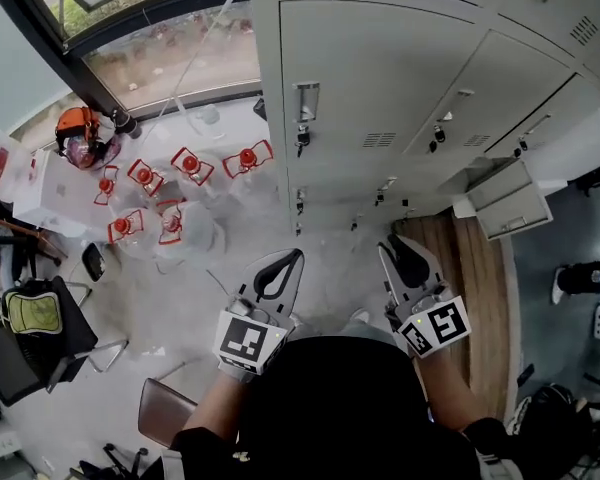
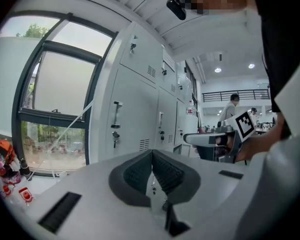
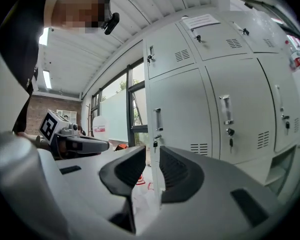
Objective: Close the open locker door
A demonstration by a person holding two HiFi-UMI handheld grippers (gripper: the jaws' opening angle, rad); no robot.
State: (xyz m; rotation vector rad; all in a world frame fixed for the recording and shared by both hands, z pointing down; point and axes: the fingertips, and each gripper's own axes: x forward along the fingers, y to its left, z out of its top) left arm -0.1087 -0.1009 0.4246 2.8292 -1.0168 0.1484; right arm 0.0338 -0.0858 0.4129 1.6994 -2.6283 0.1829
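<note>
Left gripper (image 2: 152, 153): jaws pressed together, holding nothing. Right gripper (image 3: 152, 151): jaws parted by a narrow gap, nothing between them. Both are held side by side before the person, pointing toward the bank of grey lockers (image 1: 380, 78). The open locker door (image 1: 505, 203) juts out low in the bank, ahead and right of the right gripper, well apart from it.

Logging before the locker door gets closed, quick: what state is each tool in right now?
Left tool: closed, jaws meeting at the tips, holding nothing.
Right tool: open by a narrow gap, holding nothing.
</note>
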